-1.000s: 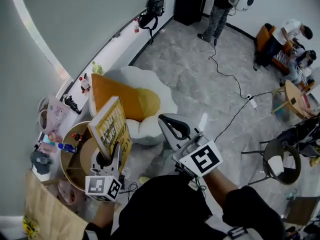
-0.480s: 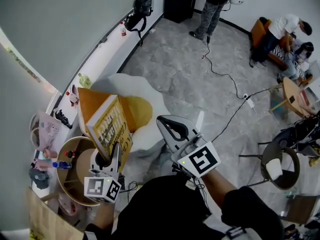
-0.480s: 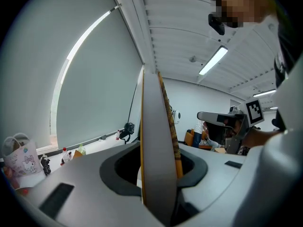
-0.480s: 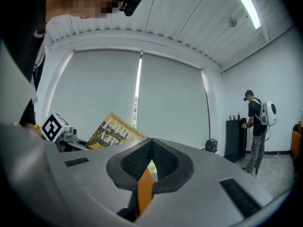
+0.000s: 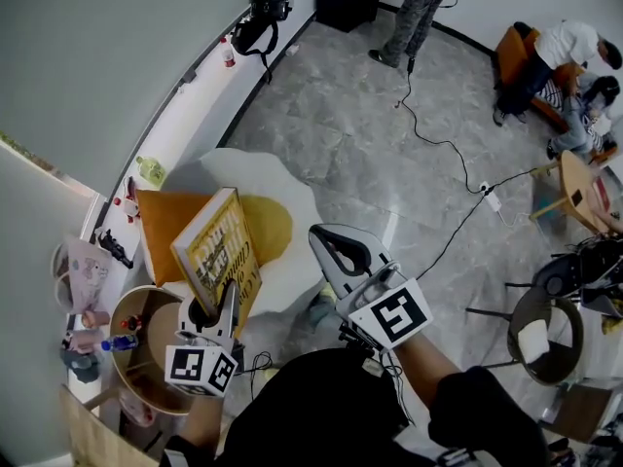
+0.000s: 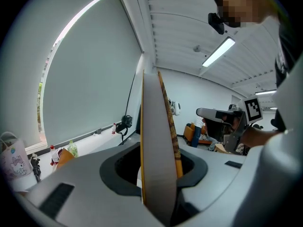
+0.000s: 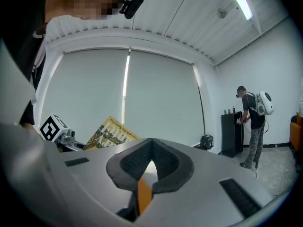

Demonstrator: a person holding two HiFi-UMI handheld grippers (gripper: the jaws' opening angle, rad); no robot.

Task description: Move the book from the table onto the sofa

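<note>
Grips the left tongs point(image 5: 208, 311) low at the head view's left, pointing forward and slightly down, jaws pressed on both faces of the upright book point(image 5: 218, 251) near its lower edge. Carries the right tongs point(image 5: 327, 237) alongside, roughly level, jaws closed together with nothing between them. Holds both forearms bent forward from the dark-clad torso point(image 5: 321, 407), with the marker cubes facing up.

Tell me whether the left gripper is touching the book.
Touching. The left gripper view shows the book standing on edge between the jaws of the left gripper, both pressed against its covers with no gap.
</note>
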